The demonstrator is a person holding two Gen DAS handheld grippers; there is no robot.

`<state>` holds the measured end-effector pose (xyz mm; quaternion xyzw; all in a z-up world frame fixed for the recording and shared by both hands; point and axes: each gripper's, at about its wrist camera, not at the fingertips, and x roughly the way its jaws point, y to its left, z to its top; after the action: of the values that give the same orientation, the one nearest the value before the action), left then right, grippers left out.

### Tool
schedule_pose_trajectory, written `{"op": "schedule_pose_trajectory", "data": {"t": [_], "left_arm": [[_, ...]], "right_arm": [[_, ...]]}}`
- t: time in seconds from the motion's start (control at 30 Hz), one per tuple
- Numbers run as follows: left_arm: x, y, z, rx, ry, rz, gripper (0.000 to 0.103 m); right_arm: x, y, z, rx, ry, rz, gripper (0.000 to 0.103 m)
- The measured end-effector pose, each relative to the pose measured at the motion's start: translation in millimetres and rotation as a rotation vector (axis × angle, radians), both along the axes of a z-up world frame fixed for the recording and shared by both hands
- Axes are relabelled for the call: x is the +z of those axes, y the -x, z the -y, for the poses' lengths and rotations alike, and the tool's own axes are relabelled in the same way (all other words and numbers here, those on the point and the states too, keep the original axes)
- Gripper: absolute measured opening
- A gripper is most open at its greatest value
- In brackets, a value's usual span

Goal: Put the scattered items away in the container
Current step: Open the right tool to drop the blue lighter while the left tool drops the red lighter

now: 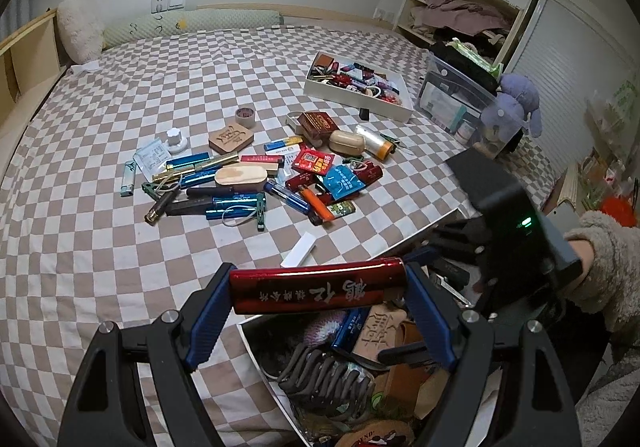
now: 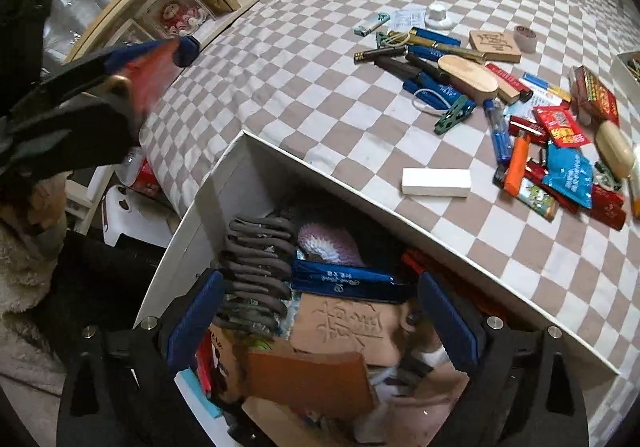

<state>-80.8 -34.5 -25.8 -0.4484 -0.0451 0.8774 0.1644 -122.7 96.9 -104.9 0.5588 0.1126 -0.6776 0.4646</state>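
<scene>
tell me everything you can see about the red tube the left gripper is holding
The red tube is a glossy, metallic-looking dark red cylinder with pale gold characters printed along its side, reading upside down in the left wrist view. It lies level across the left gripper, clamped end to end between the blue ribbed pads. It hangs over the near edge of the white container, above the items already inside, touching nothing but the pads. In the right wrist view it shows only as a red blur.
</scene>
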Motion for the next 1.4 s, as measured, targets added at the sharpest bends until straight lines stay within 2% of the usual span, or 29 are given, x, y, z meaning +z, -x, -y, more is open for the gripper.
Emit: {"op": "schedule_pose_trajectory", "data": {"t": [0.4, 0.6, 0.73, 0.93, 1.13, 1.4], "left_arm": [[-25, -3, -30, -0.062, -0.014, 0.139, 0.083], [-43, -20, -61, -0.175, -0.005, 0.222, 0.083], [-58, -34, -83, -0.209, -0.008, 0.301, 0.083], [-80, -58, -105, -0.208, -0.048, 0.424, 0.083], [-94, -83, -115, -0.155, -0.165, 0.547, 0.083], [-112, -113, -137, -0.119, -0.2, 0.77, 0.083]], "right_arm": [[22, 5, -58, -0.101, 0.024, -0.013, 0.097], [28, 14, -89, -0.183, 0.046, -0.017, 0.097], [26, 20, -103, -0.233, 0.045, -0.008, 0.097], [24, 23, -108, -0.253, 0.043, 0.007, 0.097], [23, 20, -106, -0.239, 0.037, 0.005, 0.097], [27, 19, -103, -0.232, 0.045, -0.001, 0.097]]}}
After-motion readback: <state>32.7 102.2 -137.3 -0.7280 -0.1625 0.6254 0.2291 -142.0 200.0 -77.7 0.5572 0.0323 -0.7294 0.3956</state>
